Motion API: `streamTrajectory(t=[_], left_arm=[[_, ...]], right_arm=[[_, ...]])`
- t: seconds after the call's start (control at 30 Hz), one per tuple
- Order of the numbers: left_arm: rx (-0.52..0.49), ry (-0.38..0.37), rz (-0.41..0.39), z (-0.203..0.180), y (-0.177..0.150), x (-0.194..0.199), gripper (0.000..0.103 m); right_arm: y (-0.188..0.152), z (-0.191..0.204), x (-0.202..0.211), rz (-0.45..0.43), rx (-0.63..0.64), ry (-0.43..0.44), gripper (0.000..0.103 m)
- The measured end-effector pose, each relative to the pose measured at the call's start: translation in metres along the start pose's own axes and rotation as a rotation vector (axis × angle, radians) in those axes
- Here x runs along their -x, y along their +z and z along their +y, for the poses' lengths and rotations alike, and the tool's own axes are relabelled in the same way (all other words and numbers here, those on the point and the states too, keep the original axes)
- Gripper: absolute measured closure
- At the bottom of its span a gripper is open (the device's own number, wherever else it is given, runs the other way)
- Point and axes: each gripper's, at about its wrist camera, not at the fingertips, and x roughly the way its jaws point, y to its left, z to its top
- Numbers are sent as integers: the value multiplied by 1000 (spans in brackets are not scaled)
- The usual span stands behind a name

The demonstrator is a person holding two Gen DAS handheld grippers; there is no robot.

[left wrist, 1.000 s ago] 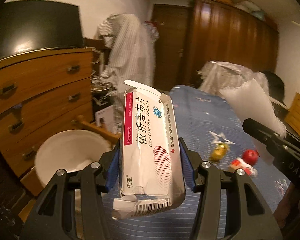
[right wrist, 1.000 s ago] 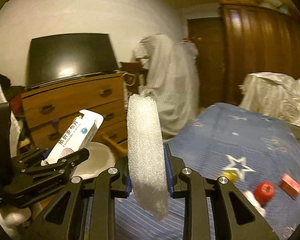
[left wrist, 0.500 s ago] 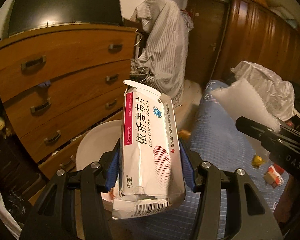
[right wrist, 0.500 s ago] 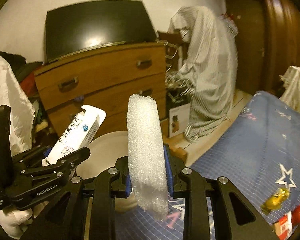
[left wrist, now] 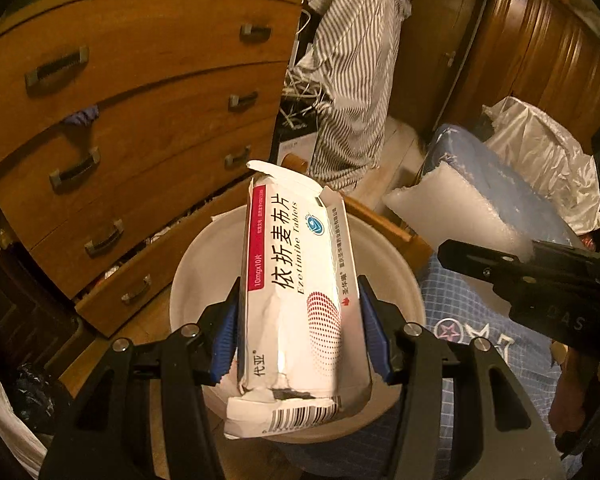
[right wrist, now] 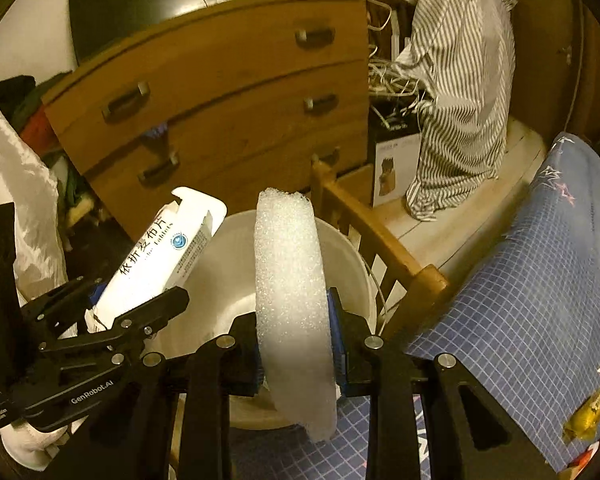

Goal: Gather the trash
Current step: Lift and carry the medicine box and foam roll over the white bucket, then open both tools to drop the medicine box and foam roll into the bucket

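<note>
Now both hands have swung away from the blue star-print bedspread (right wrist: 540, 280) and tipped downward, so that the white bucket (left wrist: 204, 272), which sat off to the lower left of both views a second ago, lies directly beneath the held items. The left gripper (left wrist: 296, 332) has its jaws closed on the flattened white medicine box (left wrist: 296, 292), blue pads pressing both long sides, as they did a second ago. The right gripper (right wrist: 296, 344) has its jaws clamped on the strip of white packing foam (right wrist: 290, 280), squeezed at its lower half; this hold is likewise unchanged. In the right wrist view the box hangs over the bucket's left rim and the foam over its middle. Transport therefore appears complete; release into the bucket is judged the next step. A yellow-wrapped item (right wrist: 590, 416) lies on the bedspread, so further collection is probably required.
</note>
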Motion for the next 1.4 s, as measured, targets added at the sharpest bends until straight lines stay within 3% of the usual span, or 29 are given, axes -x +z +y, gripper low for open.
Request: streamTrajectory(t=[0.3,0.93,1.03,1.1,1.13,1.4], left_arm=[[4,12,30,18,15,-13,52],[-14,2,28,15,26,-10,52],[-27,13,32,13,27,-10,44],[-14,35,18,17,28,-9,25],[-6,32,11,20,28,-8,23],[-1,37,11,23,26,-7,23]], right_arm=[[12,2,-6,13,4,-3,76],[23,-4,8,7,3,2,76],[24,-4,7,15,3,26,73],[26,-6,11,-7,-13,38,61],[28,-9,15,-20,-25,46,59],[26,-21,28,-52,-61,64,59]])
